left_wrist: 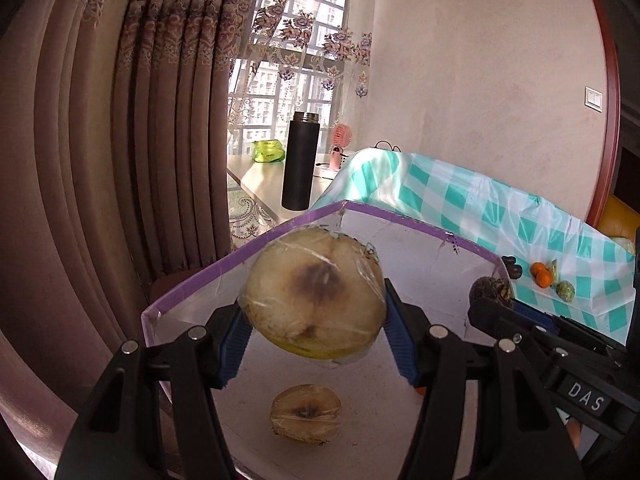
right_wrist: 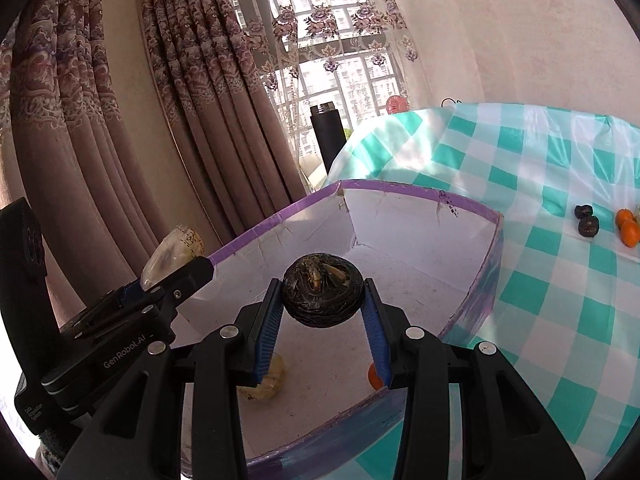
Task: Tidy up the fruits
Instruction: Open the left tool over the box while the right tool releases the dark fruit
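The left gripper clamps a plastic-wrapped, pale halved fruit over the white purple-rimmed cardboard box, jaws partly spread on its sides, its browned cut face tilted toward the camera. Beside it, the right gripper pinches a flattened, dark wrinkled fruit, broad axis crosswise, above the same box.

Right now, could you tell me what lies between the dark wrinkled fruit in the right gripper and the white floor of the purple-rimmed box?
Nothing: the dark wrinkled fruit hangs over bare white floor of the purple-rimmed box, as the right wrist view shows.
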